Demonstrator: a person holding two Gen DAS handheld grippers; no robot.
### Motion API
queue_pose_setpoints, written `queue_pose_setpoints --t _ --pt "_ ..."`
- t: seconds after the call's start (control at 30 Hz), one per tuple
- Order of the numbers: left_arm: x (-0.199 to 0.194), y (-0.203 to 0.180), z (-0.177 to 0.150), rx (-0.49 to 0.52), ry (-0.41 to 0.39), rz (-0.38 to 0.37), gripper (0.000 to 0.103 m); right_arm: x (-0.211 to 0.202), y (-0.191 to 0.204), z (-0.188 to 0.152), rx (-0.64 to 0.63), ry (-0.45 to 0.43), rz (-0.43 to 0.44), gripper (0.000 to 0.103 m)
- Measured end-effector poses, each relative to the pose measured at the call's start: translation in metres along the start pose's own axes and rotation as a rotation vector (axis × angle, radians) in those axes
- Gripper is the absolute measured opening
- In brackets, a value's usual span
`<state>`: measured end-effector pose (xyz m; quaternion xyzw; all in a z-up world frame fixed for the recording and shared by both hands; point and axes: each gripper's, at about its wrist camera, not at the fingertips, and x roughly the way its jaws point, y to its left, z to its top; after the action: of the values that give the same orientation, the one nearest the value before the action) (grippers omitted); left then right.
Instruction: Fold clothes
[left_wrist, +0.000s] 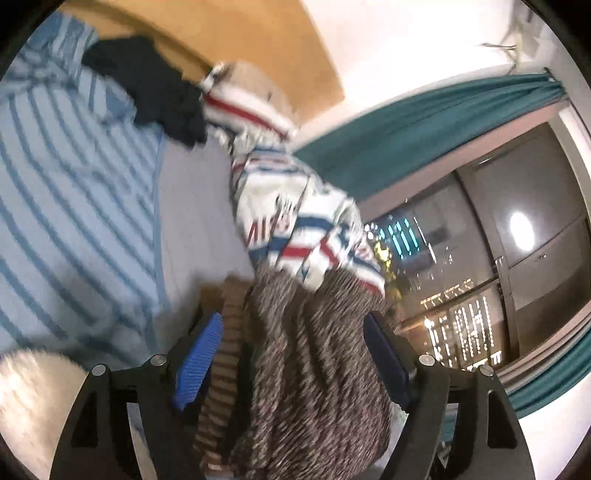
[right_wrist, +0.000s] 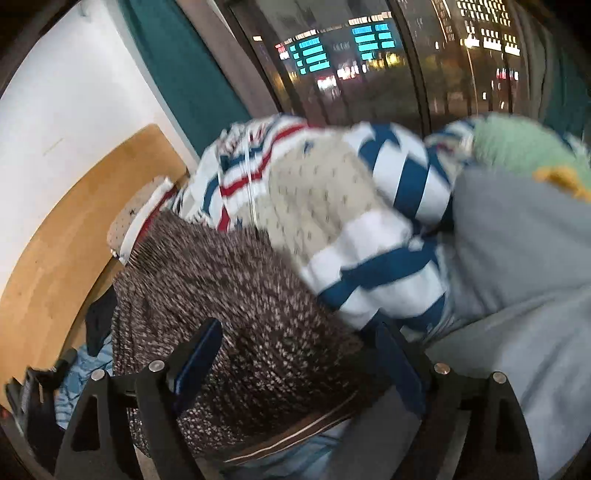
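Left wrist | left claw (left_wrist: 291, 354) spread around brown knit (left_wrist: 314, 369) | right claw (right_wrist: 295, 350) spread likewise

In the left wrist view, bare grey bedsheet (left_wrist: 195, 221) runs up the frame's middle, hemmed by the blue-striped cloth (left_wrist: 74, 192) at left and the patterned clothes pile (left_wrist: 295, 214) at right. A dark garment (left_wrist: 155, 88) blocks its upper end. In the right wrist view, the heaped clothes (right_wrist: 332, 206) fill the centre, with open grey fabric (right_wrist: 517, 280) only at right.
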<state>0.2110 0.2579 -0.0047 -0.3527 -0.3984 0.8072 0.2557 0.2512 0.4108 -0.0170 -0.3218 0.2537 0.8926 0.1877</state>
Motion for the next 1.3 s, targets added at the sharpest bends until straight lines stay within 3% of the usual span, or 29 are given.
queue_pose_setpoints --t 0.03,0.07,0.1,0.13,0.17,0.2,0.23,0.3,0.4,0.5,0.63,0.73,0.8,0.93,1.0,1.17,1.3 --pt "0.007 -0.007 0.001 0.036 0.016 -0.008 0.077 -0.003 0.007 0.005 -0.047 -0.007 0.031 0.086" --pt "0.012 -0.02 0.001 0.078 0.036 -0.016 0.073 -0.005 0.017 0.01 -0.107 -0.008 0.078 0.075" --pt "0.018 -0.029 0.001 0.12 0.053 -0.019 0.057 -0.001 0.028 0.016 -0.161 0.001 0.1 0.057" --pt "0.028 -0.039 0.0 0.162 0.08 0.0 0.041 0.0 0.04 0.021 -0.221 0.017 0.11 0.05" --pt "0.041 -0.053 -0.004 0.209 0.121 0.04 0.033 0.004 0.054 0.027 -0.283 0.037 0.127 0.042" --pt "0.053 -0.064 -0.007 0.244 0.168 0.078 0.016 0.01 0.068 0.033 -0.343 0.057 0.148 0.038" --pt "0.064 -0.073 -0.011 0.267 0.224 0.113 0.008 0.019 0.082 0.04 -0.393 0.084 0.168 0.036" --pt "0.084 -0.086 -0.019 0.308 0.328 0.174 0.008 0.04 0.106 0.05 -0.472 0.146 0.197 0.032" --pt "0.095 -0.074 -0.023 0.29 0.379 0.206 0.008 0.075 0.129 0.062 -0.53 0.23 0.171 0.03" --pt "0.106 -0.06 -0.023 0.258 0.414 0.234 0.008 0.113 0.127 0.078 -0.467 0.313 0.147 0.028" --pt "0.119 -0.041 -0.023 0.215 0.461 0.272 0.008 0.151 0.108 0.084 -0.325 0.394 0.205 0.028" --pt "0.126 -0.029 -0.021 0.18 0.492 0.287 0.008 0.143 0.106 0.087 -0.335 0.36 0.228 0.028" --pt "0.119 -0.036 -0.011 0.154 0.483 0.229 0.008 0.135 0.105 0.09 -0.35 0.33 0.241 0.032" --pt "0.117 -0.073 0.002 0.282 0.434 0.199 0.007 0.119 0.105 0.096 -0.379 0.271 0.266 0.034" --pt "0.125 -0.086 -0.004 0.339 0.418 0.222 0.007 0.117 0.103 0.097 -0.393 0.253 0.254 0.034" --pt "0.158 -0.083 -0.022 0.439 0.351 0.385 0.004 0.147 0.085 0.084 -0.374 0.281 0.116 0.029" --pt "0.158 -0.072 -0.028 0.42 0.316 0.391 0.004 0.152 0.064 0.063 -0.272 0.279 0.153 0.032"
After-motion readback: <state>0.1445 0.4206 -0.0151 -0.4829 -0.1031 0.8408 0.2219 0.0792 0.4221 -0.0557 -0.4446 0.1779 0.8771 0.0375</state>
